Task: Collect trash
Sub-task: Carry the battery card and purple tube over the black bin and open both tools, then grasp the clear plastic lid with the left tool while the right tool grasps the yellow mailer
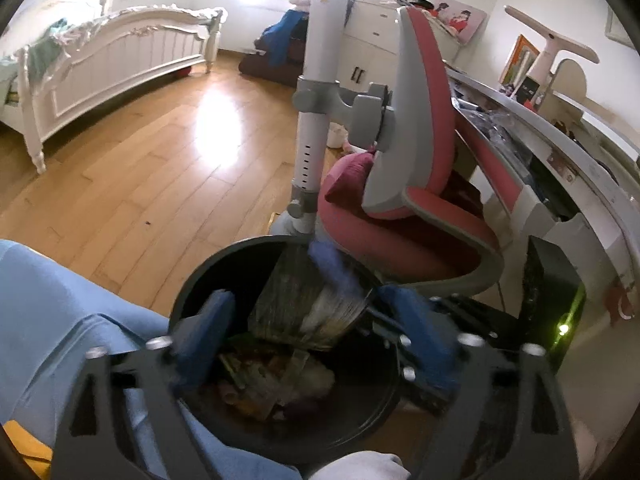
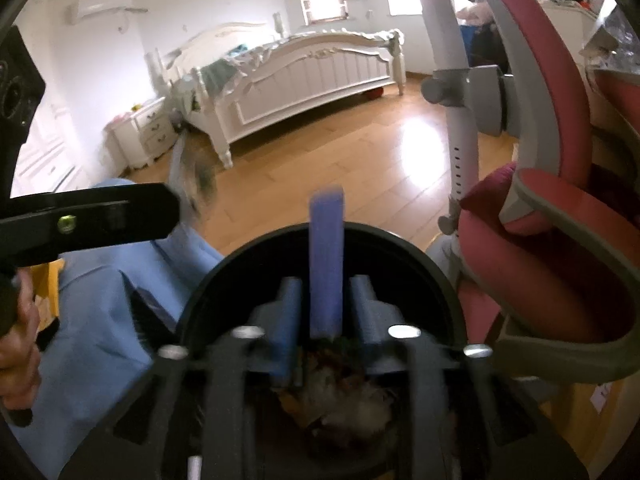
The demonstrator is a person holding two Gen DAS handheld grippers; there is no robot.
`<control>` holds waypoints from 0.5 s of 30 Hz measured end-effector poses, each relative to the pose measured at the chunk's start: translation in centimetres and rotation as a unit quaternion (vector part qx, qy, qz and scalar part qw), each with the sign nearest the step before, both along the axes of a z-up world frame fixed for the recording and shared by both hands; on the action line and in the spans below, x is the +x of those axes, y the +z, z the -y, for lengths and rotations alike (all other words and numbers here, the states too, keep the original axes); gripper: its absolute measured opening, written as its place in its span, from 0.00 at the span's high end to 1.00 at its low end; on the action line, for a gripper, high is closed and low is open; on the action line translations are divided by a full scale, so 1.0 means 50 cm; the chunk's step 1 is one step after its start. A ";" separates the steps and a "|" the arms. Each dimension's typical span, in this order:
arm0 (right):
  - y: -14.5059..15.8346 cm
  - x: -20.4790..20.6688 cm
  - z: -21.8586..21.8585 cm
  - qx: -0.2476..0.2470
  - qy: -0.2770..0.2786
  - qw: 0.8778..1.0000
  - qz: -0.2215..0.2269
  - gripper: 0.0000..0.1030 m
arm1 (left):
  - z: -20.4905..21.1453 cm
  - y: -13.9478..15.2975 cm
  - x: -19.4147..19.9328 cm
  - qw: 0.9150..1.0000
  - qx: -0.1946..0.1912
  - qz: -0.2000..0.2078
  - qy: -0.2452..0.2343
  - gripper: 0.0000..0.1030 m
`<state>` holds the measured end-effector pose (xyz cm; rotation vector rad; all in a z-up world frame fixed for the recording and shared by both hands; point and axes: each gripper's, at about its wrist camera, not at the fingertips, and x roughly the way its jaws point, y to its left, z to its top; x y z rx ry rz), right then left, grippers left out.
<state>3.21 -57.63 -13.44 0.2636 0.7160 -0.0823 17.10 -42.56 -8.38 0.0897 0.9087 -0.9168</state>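
Note:
A black round trash bin (image 1: 188, 300) sits on the wood floor under my left gripper (image 1: 308, 320), which is open with blue fingers wide apart over the rim. A crumpled silvery wrapper (image 1: 308, 312), blurred by motion, hangs between the fingers over the bin without touching them; several scraps (image 1: 264, 384) lie inside. In the right wrist view the bin (image 2: 248, 252) is below my right gripper (image 2: 326, 292), whose fingers stand close beside a blue strip (image 2: 326, 260) that stands upright between them. The other gripper's black body (image 2: 88, 220) crosses at left, with a blurred wrapper (image 2: 192, 184) near its tip.
A pink and grey chair (image 1: 420, 184) on a white post (image 1: 316, 120) stands right behind the bin. A cluttered desk (image 1: 560, 152) runs along the right. A white bed (image 1: 120, 64) stands across the floor. My blue-clad leg (image 1: 60, 320) is left of the bin.

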 end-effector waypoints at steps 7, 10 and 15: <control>0.016 -0.021 -0.014 0.007 0.003 1.000 0.004 0.41 | -0.038 0.045 -0.020 1.000 -0.012 0.029 0.000 0.11; 0.033 -0.028 -0.038 0.007 0.013 1.000 0.010 0.41 | -0.068 0.067 -0.033 0.999 -0.011 0.047 0.006 0.11; 0.075 -0.033 -0.093 0.021 0.045 0.998 0.027 0.41 | -0.168 0.097 -0.036 0.996 -0.004 0.065 0.052 0.10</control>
